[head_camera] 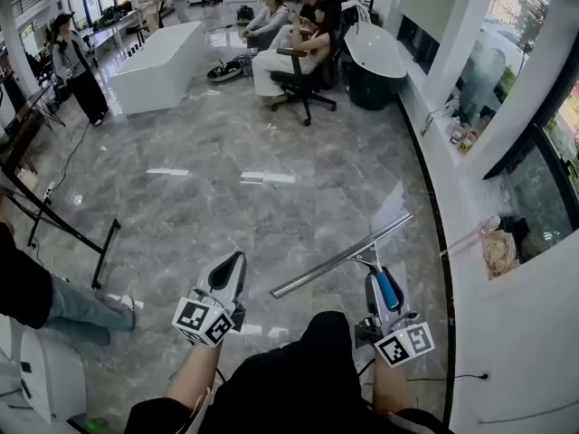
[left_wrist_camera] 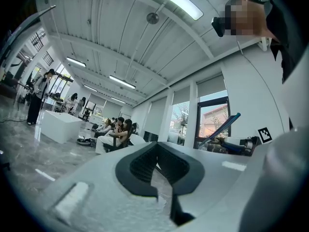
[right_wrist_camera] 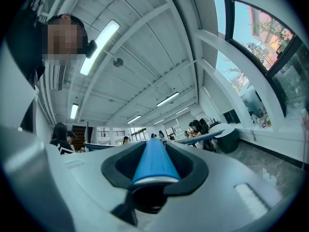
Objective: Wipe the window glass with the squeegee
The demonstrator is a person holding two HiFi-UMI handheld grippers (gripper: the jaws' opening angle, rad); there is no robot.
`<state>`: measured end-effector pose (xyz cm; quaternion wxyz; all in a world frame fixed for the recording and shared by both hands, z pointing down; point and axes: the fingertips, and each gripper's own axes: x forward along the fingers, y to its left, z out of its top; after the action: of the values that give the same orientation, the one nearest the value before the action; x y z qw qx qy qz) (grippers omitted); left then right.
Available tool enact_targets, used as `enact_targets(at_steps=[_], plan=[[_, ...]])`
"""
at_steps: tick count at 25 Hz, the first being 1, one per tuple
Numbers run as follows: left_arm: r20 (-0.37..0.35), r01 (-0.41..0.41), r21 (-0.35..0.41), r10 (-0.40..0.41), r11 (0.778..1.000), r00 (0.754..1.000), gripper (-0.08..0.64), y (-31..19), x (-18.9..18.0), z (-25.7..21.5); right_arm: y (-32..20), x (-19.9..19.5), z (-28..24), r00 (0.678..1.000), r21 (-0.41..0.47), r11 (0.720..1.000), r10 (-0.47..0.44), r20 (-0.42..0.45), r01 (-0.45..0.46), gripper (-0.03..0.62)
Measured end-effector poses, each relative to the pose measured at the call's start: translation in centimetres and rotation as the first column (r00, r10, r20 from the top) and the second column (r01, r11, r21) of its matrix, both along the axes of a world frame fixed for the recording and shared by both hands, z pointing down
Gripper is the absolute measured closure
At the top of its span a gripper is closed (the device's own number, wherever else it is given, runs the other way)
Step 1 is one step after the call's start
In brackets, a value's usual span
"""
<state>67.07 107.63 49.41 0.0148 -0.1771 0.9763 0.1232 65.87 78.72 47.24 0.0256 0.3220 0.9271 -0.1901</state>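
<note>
Squeegee in hand, not yet at the glass.
The right gripper [head_camera: 384, 289] is clamped on the squeegee [head_camera: 342, 259], blade toward eleven o'clock. The left gripper [head_camera: 233, 265] has jaws together, empty. The window glass [head_camera: 543, 183] waits at two o'clock, so I'd judge a swing there comes next.

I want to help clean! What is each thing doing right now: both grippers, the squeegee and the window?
Left gripper: shut, empty.
Right gripper: shut on the squeegee.
Squeegee: held up in the air, away from the window.
Window: not touched by the squeegee.
</note>
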Motion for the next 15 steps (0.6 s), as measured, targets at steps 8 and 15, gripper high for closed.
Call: enact_targets(at_steps=[8, 15], plan=[[-0.018, -0.077, -0.002, 0.077, 0.997, 0.997, 0.558, -3.5, -5.7, 1.8, -3.7, -3.7, 1.4, 0.996, -0.021, 0.996, 0.085, -0.028, -0.086, 0.462], [-0.014, -0.141, -0.020, 0.141, 0.990, 0.990, 0.558, -9.3, -13.1, 1.5, -9.7, -9.3, 0.8, 0.988, -0.007, 0.988, 0.156, -0.002, -0.156, 0.462]])
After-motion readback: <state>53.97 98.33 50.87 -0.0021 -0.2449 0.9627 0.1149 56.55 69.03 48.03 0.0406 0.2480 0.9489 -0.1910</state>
